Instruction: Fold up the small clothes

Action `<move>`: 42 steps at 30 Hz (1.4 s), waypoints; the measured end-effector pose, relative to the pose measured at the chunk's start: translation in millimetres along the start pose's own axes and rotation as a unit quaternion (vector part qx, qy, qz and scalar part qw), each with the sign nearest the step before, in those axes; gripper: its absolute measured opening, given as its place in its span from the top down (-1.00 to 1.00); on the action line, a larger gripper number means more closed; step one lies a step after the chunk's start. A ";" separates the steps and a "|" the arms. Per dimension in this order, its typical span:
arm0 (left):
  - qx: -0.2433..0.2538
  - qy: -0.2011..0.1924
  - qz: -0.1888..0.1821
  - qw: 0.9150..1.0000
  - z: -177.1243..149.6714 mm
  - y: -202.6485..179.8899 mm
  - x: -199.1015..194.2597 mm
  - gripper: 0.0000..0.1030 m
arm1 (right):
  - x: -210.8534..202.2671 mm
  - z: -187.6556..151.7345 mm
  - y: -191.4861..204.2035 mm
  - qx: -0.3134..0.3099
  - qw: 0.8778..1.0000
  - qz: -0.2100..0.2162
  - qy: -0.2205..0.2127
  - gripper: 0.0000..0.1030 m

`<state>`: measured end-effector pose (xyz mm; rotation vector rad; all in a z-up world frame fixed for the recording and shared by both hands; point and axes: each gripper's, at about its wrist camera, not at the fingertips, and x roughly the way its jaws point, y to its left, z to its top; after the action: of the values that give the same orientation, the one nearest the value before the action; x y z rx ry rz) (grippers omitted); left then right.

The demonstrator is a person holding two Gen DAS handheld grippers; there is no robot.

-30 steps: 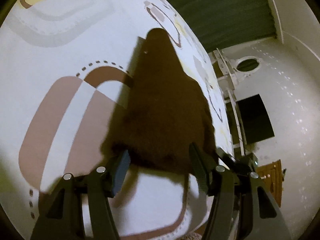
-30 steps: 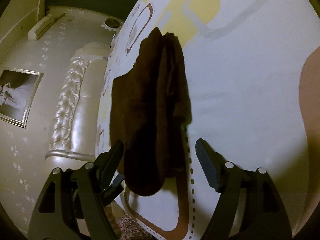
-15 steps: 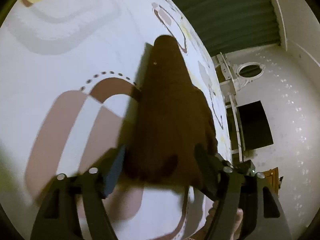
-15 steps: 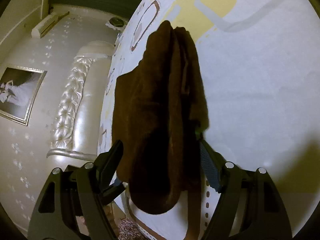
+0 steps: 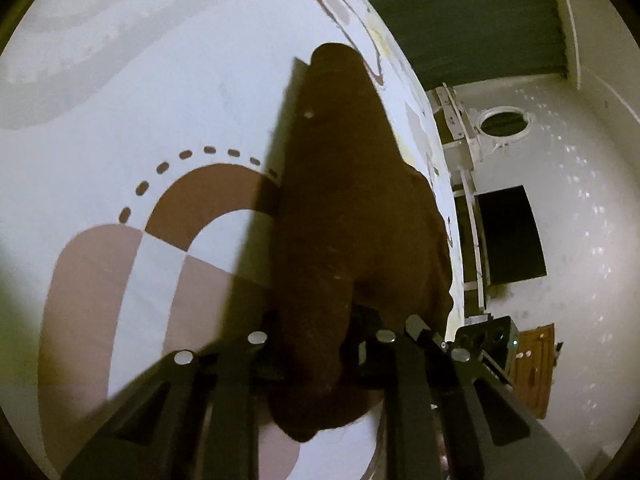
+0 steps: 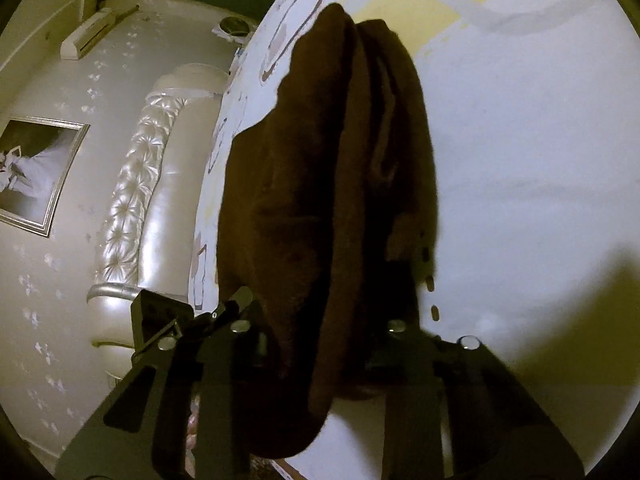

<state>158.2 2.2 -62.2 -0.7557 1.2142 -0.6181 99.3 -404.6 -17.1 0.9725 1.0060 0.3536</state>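
Grasping: near hem of a dark brown garment, both claws at once, one per near corner.
Garment position: lies lengthwise on the bed sheet, running away from both cameras; near end overhangs or reaches the bed's near edge, far end tapers to a rounded tip.
Garment state: already doubled lengthwise, judging by the ridges visible in the right wrist view; fabric looks thick and fleecy, so likely to hold a crease poorly.
Left claw: jaws closing, brown fabric bunched between them; pads appear to press on the cloth.
Right claw: jaws closing, a thick fold of the same garment between them; looks pinched.
Step judged: take both near corners, then carry the near end over toward the far tip.
How to do it well: catch all layers in each pinch, not only the top one; keep both claws level with each other so the new fold line runs straight; lift only enough to clear the sheet; lay the hem down square on the far end before letting go.
Risk: uneven bite lets a lower layer slip and skew the fold.
Surroundings: padded headboard to the left of the bed.
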 end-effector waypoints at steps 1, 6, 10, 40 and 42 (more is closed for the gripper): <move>0.002 -0.001 0.000 1.000 -0.4 -0.9 -1.9 0.64 | -0.9 -1.0 0.7 0.001 1.000 0.004 -0.002 0.53; 0.012 -0.003 0.002 1.000 -2.5 -8.0 -13.7 0.65 | -6.8 -7.0 3.4 0.000 1.000 0.018 -0.004 0.58; 0.014 -0.002 0.003 1.000 -4.9 -8.9 -25.3 0.66 | -9.2 -15.7 8.8 -0.006 1.000 0.026 0.006 0.58; 0.153 -0.027 0.028 0.988 -14.2 -23.2 -58.8 -0.37 | -49.7 -9.4 -2.9 -0.021 0.999 -0.018 -0.042 -0.31; 0.140 -0.013 0.017 0.990 4.1 -20.2 -43.5 -0.37 | -40.0 6.3 -4.5 -0.016 0.999 -0.022 -0.041 -0.31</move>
<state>151.1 24.1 -19.9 -0.5048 1.0856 -0.7304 82.8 -436.4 2.3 0.9275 0.9442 0.2898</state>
